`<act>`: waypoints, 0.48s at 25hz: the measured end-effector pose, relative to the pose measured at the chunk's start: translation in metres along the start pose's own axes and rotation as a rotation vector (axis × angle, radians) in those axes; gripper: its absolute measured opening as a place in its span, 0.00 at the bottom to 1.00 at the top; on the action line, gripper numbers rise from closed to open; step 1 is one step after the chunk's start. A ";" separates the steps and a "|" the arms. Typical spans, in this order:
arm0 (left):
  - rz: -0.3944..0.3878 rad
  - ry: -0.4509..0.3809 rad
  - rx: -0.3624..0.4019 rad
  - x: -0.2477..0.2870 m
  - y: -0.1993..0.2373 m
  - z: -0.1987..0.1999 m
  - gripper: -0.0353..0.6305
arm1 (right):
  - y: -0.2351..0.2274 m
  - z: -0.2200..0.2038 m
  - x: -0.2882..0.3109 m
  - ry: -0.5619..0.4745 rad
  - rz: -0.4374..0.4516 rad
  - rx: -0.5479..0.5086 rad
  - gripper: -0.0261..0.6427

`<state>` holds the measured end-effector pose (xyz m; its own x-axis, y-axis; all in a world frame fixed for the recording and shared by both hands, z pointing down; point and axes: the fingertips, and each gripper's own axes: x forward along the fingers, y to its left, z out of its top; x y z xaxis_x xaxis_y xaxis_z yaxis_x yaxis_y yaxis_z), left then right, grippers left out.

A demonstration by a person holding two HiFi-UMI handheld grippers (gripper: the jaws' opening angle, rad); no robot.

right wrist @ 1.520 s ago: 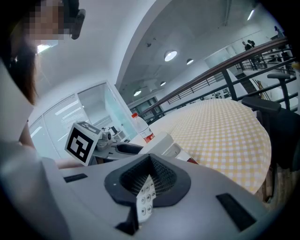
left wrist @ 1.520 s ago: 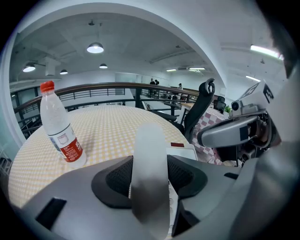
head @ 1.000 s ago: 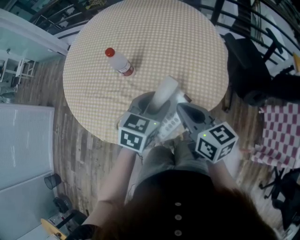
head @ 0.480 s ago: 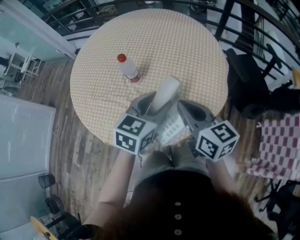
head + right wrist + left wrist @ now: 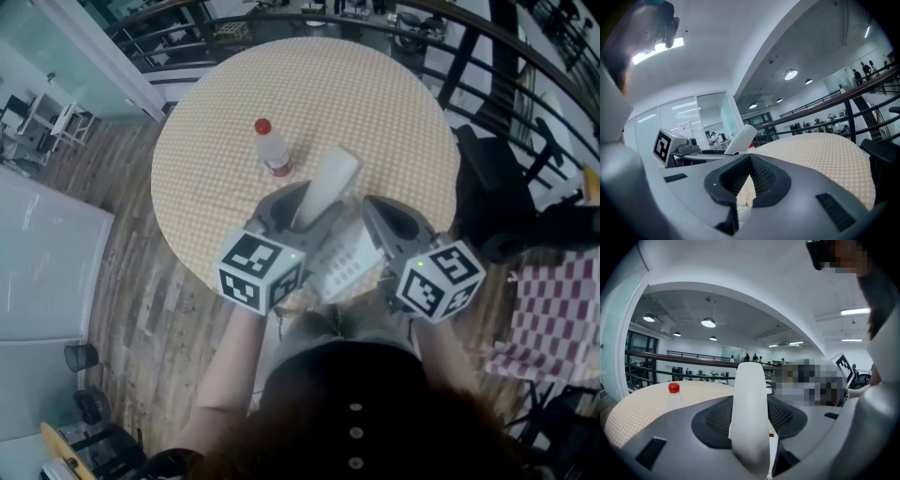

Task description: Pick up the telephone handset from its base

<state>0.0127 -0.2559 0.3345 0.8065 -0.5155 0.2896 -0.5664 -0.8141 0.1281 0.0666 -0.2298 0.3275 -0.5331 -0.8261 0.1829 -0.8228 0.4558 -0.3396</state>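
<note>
Handset risen off base, left hand-held gripper clamped on it; right hand-held gripper closed, empty

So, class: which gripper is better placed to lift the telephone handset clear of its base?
Left. The left gripper is clamped on the white handset, so it probably only needs raising. The right gripper is shut on nothing, beside the telephone base.

Bottle on table, just left of handset
</note>
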 end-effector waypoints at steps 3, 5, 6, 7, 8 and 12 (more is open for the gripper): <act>0.009 -0.057 -0.004 -0.010 0.003 0.010 0.39 | 0.007 0.010 0.001 -0.014 0.021 -0.019 0.05; 0.018 -0.101 -0.033 -0.017 0.006 0.016 0.39 | 0.012 0.016 0.003 -0.025 0.040 -0.022 0.05; 0.020 -0.121 -0.044 -0.021 0.007 0.020 0.39 | 0.014 0.018 0.005 -0.028 0.047 -0.025 0.05; 0.022 -0.139 -0.051 -0.025 0.008 0.023 0.39 | 0.015 0.019 0.006 -0.028 0.054 -0.028 0.05; 0.023 -0.154 -0.053 -0.029 0.009 0.026 0.39 | 0.017 0.020 0.008 -0.028 0.059 -0.030 0.05; 0.043 -0.219 -0.063 -0.044 0.012 0.035 0.39 | 0.022 0.024 0.010 -0.032 0.082 -0.033 0.05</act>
<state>-0.0235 -0.2521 0.2903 0.7952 -0.6005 0.0838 -0.6047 -0.7755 0.1811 0.0478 -0.2359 0.2996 -0.5923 -0.7959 0.1257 -0.7832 0.5321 -0.3215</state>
